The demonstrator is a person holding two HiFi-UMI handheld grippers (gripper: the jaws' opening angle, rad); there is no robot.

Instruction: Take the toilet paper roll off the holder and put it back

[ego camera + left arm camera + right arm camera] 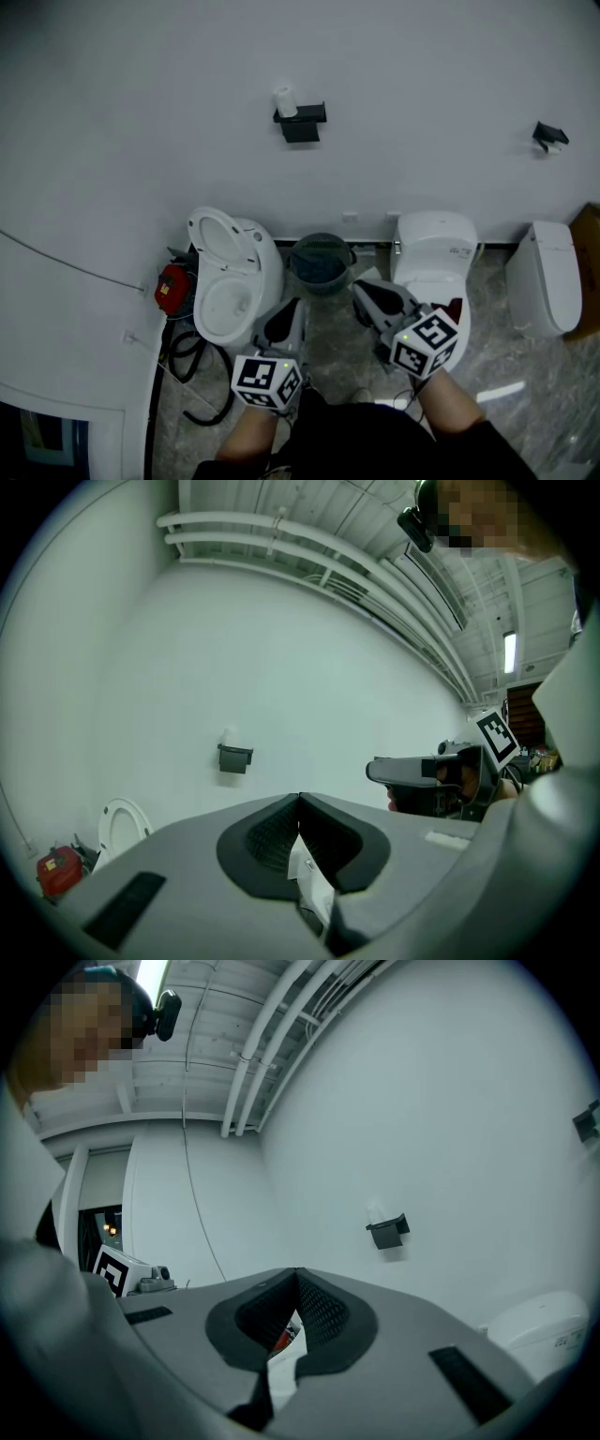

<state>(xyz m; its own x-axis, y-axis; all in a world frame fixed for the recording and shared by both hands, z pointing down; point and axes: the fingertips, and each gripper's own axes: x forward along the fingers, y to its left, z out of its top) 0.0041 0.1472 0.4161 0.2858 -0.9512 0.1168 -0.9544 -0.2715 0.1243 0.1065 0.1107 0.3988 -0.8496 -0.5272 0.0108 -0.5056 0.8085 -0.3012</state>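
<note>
Left claw (300, 801): jaws shut, ribbed pads meeting at the tips, nothing btwn them, so empty. It points approx level at the white wall (141, 112). Right claw (297, 1275): same, jaws together, holding nothing, also aimed at the wall.

In head view both claws sit low in frame, side by side but not touching. Each has its marker cube nearest the person, w/ forearms coming in from the bottom edge. Left claw is just beside the bowl of an open toilet (230, 281), whose lid stands up against the wall. Right claw overlaps the front of a second toilet (433, 246), lid down.

Btwn the two toilets, against the wall, stands a dark round bin (321, 261). Left of the open toilet is a red object (173, 288), can't tell what. Black hose loops (192, 361) lie on the grey marbled floor (525, 375). Far right is another white fixture (547, 277), prob. a third toilet.

Toilet paper roll (285, 100): white, on the black wall holder (305, 124) at its top left end, looks upright. It is up on the wall above the bin, well apart from both claws. Both gripper views show roll + holder straight ahead on the wall. A second black holder (550, 136) is mounted farther right. White pipes (281, 536) run along the ceiling.
</note>
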